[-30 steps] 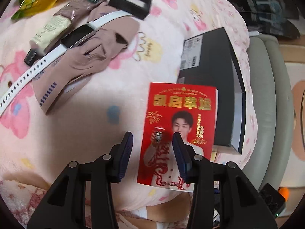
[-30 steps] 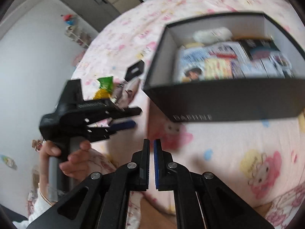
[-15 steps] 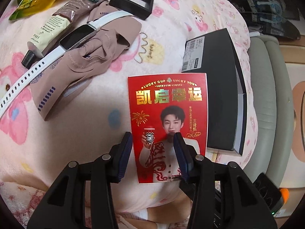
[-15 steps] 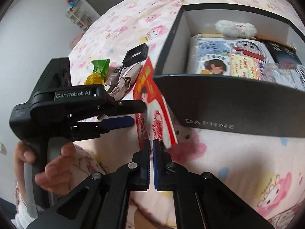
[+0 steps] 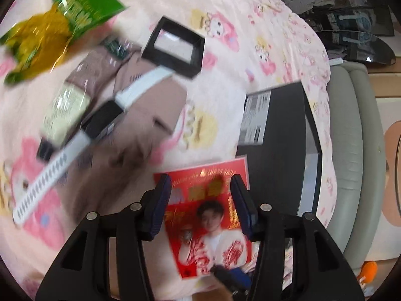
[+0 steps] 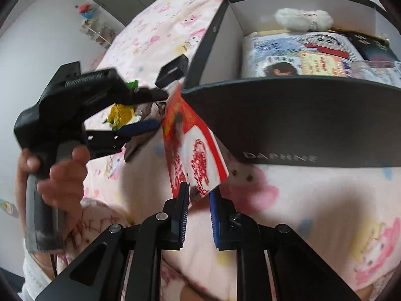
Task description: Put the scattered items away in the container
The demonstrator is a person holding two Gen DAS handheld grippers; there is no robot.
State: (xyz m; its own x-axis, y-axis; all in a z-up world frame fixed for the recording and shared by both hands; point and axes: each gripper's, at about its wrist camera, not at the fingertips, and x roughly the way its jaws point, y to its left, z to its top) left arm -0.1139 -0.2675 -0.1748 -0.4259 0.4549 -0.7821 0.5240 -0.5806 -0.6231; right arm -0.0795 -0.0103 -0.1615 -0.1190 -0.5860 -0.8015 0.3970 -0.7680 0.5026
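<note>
A red card with a portrait leans on the pink blanket against the black box. My left gripper hovers above the card's upper end, and its jaws are opening with no pad touching the card. In the right wrist view the same card slants against the box's front wall. My right gripper has its jaws opening, with the card's lower corner between them and a gap on each side. The left gripper reaches in from the left, held by a hand.
Scattered on the blanket are a green and yellow snack bag, a small black square case, a white-strapped watch, a mauve cloth and a cream tube. The box holds a cartoon packet and a white fluffy item.
The right jaws, shut at the card's lower edge before, have parted. The left gripper has moved forward toward the scattered items, so the card sits lower in its view.
</note>
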